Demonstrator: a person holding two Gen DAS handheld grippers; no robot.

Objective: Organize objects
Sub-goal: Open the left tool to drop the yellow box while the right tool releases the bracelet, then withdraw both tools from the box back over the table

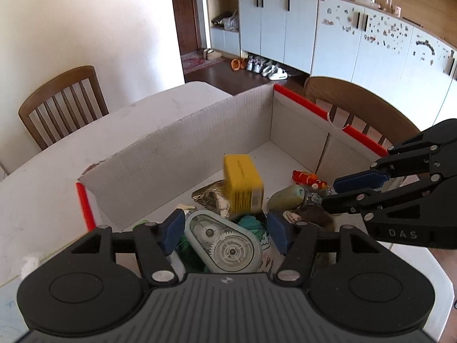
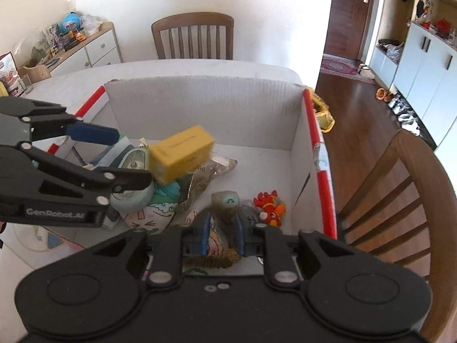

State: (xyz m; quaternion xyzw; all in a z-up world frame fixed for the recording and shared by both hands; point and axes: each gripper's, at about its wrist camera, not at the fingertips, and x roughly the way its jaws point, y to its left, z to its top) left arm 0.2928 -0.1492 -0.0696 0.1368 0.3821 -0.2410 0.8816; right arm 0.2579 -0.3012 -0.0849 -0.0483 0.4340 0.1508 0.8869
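Yellow block (image 1: 242,183) looks blurred, sitting above the pile of toys inside the cardboard box (image 1: 177,148) w/ red-edged flaps, on the white table (image 1: 42,171); can't tell if it's touching anything. Left gripper (image 1: 222,228) reaches over the box's near edge, tilted down, jaws spread wide, nothing between them, over a pale gear toy (image 1: 225,243). Right gripper (image 2: 222,233) comes in from the other side, angled down, fingers part-way apart around a brown-haired doll (image 2: 217,245); firm grip or not, can't tell. Red plush (image 2: 270,207) lies nearby.
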